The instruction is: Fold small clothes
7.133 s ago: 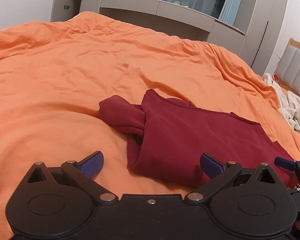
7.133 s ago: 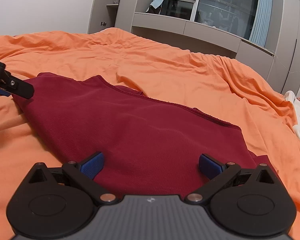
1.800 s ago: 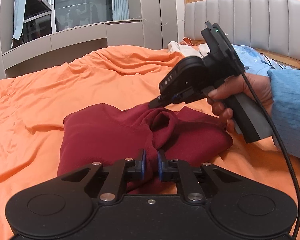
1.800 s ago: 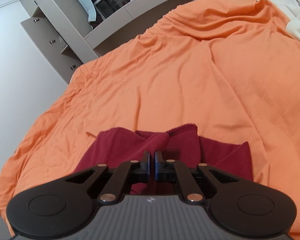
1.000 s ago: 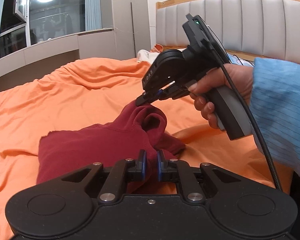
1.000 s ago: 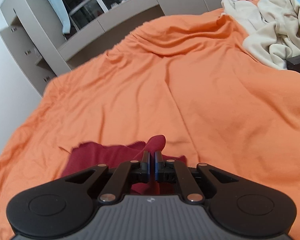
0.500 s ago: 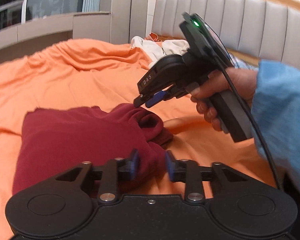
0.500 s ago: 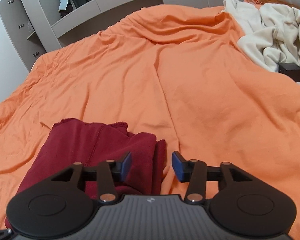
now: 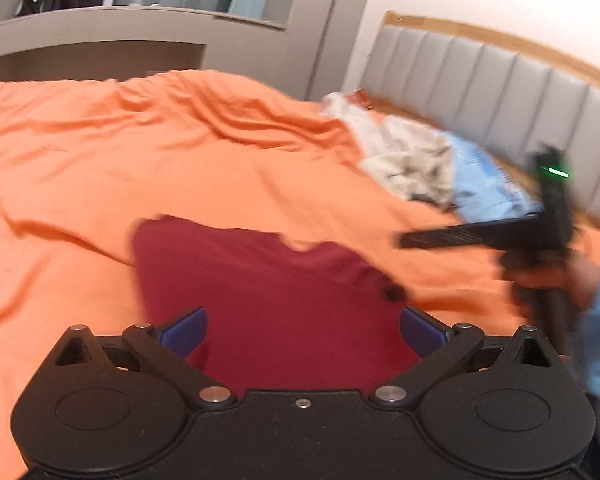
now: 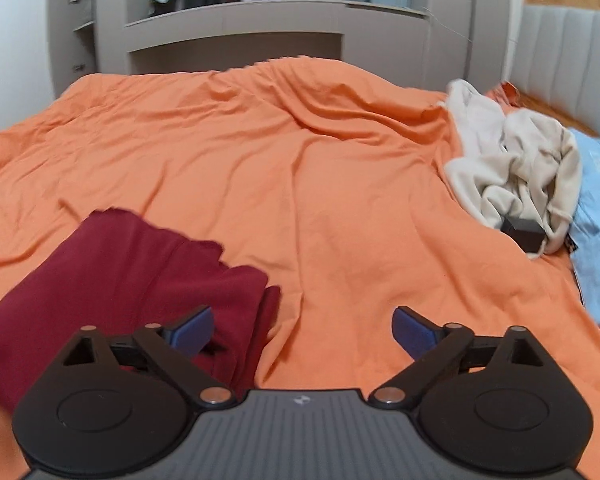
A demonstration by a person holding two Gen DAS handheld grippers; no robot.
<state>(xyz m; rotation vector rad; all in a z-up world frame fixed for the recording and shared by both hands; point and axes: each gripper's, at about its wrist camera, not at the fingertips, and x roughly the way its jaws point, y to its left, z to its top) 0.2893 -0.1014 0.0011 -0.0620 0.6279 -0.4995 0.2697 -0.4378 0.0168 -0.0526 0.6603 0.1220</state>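
A dark red garment [image 9: 276, 292] lies folded on the orange bedspread [image 9: 140, 152]. My left gripper [image 9: 302, 330] is wide open and empty, just above the garment's near edge. In the right wrist view the garment [image 10: 120, 276] lies at lower left. My right gripper [image 10: 302, 330] is wide open and empty, over bare bedspread [image 10: 300, 184] beside the garment's right edge. The right gripper also shows in the left wrist view [image 9: 412, 240], held off to the right of the garment; that frame is blurred.
A heap of cream clothes [image 10: 516, 176] and a light blue cloth [image 10: 596, 232] lie at the right of the bed, with a small black box [image 10: 524, 232] between them. A grey padded headboard [image 9: 500, 92] stands behind. Grey cupboards [image 10: 236, 36] line the far wall.
Both grippers have let go of the red garment and opened wide. The garment has dropped flat on the bed. The right gripper has drawn away to the right.
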